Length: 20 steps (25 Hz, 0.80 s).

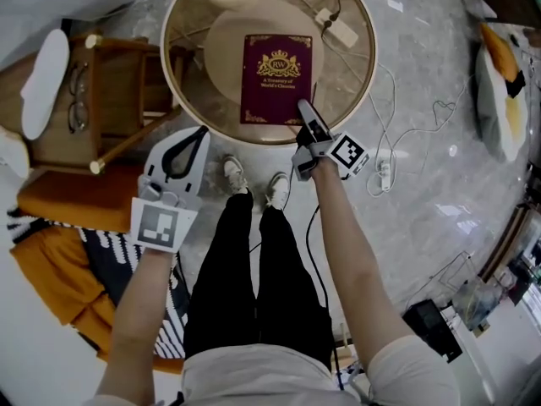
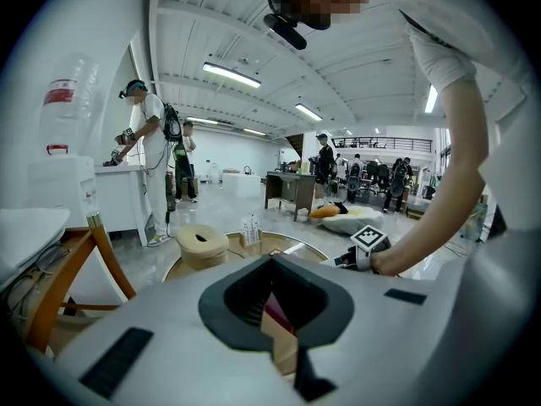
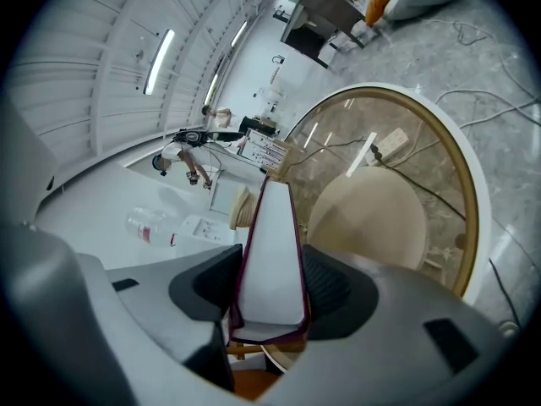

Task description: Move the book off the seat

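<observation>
Your right gripper (image 1: 303,113) had its jaws clamped on the lower right corner of the maroon book (image 1: 277,79), in the upper middle of the head view. The book lay flat, gold-crested cover up, over the round glass desk (image 1: 166,51). Whether it touched the glass I could not tell. In the right gripper view the white page block stood edge-on between the two dark pads, which pressed against both covers. A round beige disc (image 1: 221,51) showed beneath the book, inside the desk's rim.

Your left gripper (image 1: 201,132) sat just below the desk's lower left edge. Its jaws were pressed together at the tips, with nothing held between them. To the upper left stood a wooden chair (image 1: 118,83) with a pair of glasses (image 1: 76,96) beside it.
</observation>
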Motion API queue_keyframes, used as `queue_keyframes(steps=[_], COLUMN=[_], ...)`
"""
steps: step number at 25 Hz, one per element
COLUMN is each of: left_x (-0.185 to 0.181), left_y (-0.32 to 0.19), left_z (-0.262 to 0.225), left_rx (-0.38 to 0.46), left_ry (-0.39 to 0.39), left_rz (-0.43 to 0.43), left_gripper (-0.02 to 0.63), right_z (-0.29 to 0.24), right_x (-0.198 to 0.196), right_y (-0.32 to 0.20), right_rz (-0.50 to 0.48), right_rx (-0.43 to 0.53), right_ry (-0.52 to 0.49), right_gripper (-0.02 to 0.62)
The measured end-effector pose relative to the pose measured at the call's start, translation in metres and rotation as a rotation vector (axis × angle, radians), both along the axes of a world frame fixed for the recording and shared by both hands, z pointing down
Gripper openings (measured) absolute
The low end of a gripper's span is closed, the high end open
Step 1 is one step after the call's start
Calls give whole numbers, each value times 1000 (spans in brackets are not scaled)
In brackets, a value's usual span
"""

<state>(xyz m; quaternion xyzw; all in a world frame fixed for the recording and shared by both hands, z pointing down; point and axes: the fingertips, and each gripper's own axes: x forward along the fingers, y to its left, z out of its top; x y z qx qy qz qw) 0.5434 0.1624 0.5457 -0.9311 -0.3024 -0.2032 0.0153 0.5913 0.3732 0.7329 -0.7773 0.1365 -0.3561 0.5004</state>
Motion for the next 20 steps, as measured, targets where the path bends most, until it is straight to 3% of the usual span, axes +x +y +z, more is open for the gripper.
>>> queue_keyframes(steps=[6, 10, 20], left_x=[-3, -6, -21], left_y=[4, 3, -6], left_z=[0, 1, 0], left_rx=[-5, -5, -33], left_ry=[-8, -8, -46], left_rz=[6, 1, -56], left_gripper=[17, 15, 17], right_z=[11, 12, 20], right_x=[-6, -3, -15], right_y=[2, -2, 8], right_rz=[13, 5, -136], right_rx=[-31, -16, -206], right_ry=[-46, -25, -59], right_gripper=[239, 239, 279])
